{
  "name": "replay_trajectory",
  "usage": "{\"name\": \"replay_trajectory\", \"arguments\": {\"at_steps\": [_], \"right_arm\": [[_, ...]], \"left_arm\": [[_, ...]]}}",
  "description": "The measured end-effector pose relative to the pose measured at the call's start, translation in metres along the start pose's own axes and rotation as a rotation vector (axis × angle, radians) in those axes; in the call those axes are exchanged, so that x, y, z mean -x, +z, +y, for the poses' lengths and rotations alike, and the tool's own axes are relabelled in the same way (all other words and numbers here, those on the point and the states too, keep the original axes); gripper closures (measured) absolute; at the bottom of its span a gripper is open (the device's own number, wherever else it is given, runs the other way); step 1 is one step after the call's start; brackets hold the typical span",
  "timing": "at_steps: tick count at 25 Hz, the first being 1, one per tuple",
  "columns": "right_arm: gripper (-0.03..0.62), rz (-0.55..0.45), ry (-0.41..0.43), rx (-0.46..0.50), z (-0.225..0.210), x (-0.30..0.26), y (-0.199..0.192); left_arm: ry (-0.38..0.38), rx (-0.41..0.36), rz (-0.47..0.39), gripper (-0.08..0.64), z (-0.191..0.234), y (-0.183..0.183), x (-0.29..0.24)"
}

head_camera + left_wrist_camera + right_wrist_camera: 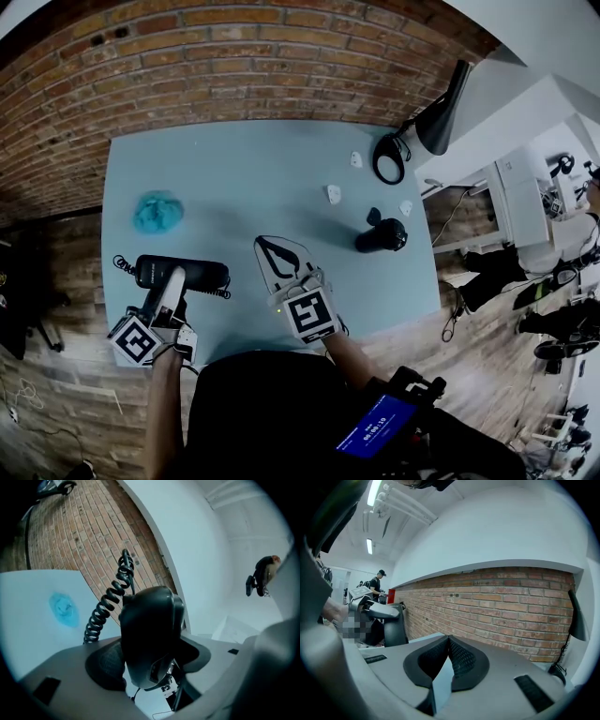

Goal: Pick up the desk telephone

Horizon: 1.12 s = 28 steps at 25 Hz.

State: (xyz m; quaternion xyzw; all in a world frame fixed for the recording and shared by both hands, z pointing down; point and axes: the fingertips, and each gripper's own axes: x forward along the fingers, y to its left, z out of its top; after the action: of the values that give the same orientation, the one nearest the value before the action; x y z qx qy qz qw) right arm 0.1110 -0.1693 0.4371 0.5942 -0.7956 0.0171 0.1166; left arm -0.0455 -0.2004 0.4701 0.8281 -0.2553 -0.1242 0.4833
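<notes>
Left tongs tight on telephone handset

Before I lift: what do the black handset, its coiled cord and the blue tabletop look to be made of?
Black telephone handset: looks like hard moulded plastic, semi-gloss; soft highlights run along its curved shell.
Black coiled cord: probably rubbery vinyl sheath; each coil has a dull sheen.
Pale blue tabletop: smooth, matt, even colour; perhaps laminate or painted board, the look leaves it open.
</notes>
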Motion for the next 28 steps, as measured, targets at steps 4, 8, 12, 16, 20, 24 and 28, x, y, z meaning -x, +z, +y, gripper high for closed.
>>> {"name": "replay_trajectory", "arguments": {"at_steps": [4, 8, 12, 16, 20, 24, 28], "right_arm": [[0.569, 0.006, 0.006, -0.011, 0.003, 0.000, -0.003], [0.569, 0.011, 0.015, -0.009, 0.007, 0.001, -0.006], [0.569, 0.012, 0.020, -0.004, 0.011, 0.001, -0.006], [0.571, 0.023, 0.032, -0.004, 0.014, 0.000, -0.007], [0.571, 0.024, 0.067, -0.007, 0.021, 0.002, -0.009], [0.572, 0.026, 0.087, -0.010, 0.027, 0.003, -0.011], [0.577, 0.041, 0.102, -0.002, 0.032, 0.003, -0.014]], "left_arm": [[0.037, -0.062, -0.034, 0.261, -0.001, 0.008, -0.002], [0.099, -0.154, -0.023, 0.261, 0.001, 0.008, -0.005], [0.106, -0.204, 0.013, 0.261, 0.000, 0.002, -0.008], [0.108, -0.196, 0.033, 0.261, 0.004, -0.003, -0.008], [0.107, -0.172, 0.046, 0.261, 0.007, -0.010, -0.006], [0.103, -0.164, 0.066, 0.261, 0.008, -0.016, -0.006], [0.098, -0.158, 0.074, 0.261, 0.009, -0.018, -0.005]]}}
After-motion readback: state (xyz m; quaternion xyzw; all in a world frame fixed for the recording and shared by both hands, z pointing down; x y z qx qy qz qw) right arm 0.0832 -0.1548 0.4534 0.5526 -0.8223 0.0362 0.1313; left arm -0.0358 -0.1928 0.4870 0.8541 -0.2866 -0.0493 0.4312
